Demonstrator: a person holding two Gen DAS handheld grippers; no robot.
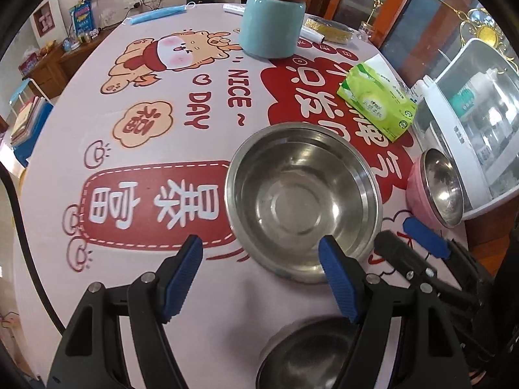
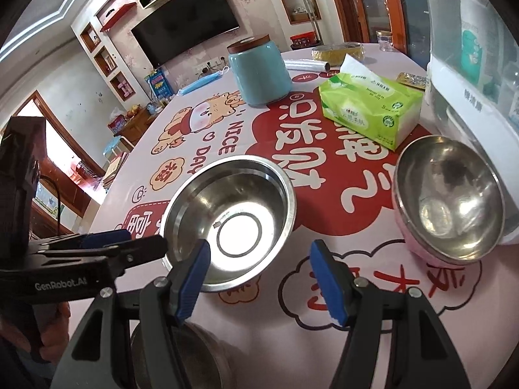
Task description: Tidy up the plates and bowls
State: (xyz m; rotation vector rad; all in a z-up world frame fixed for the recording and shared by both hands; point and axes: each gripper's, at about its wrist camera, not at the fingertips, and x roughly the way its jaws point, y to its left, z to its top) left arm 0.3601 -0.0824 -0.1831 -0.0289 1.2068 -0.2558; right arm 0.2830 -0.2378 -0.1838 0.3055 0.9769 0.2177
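Left gripper (image 1: 261, 278) jaws spread wide, nothing between them, hovering low over the near edge of the table (image 1: 181, 295); its right finger (image 1: 337, 278) overlaps the near rim of the big steel bowl (image 1: 303, 209), contact hard to tell. Right gripper (image 2: 259, 282) also released, jaws apart and empty, near edge too, just right of the left one; seen from the left wrist view as black linkage with a blue pad at the right

Below the grippers, at the very near edge, a dark steel dish (image 1: 308, 353) is partly hidden by the fingers; same thing probably the blurry round shape in the right wrist view (image 2: 191, 353), cannot tell if bowl or plate

Big steel bowl (image 2: 228, 220) sits upright and empty, just beyond the fingertips, toward the near-middle of the table. Pink bowl with steel lining (image 2: 449, 199) is upright near the right edge, apart from the big bowl, close against the white appliance (image 2: 470, 136) on the right side

Farther in, green tissue pack (image 2: 369, 107) toward the right. Beyond it, teal jar with wooden lid (image 2: 258, 71) near the far middle. Far edge: blue face mask (image 1: 160, 14), a roll of clear wrap (image 2: 306, 64), a flat gold-rimmed container (image 2: 337, 52)
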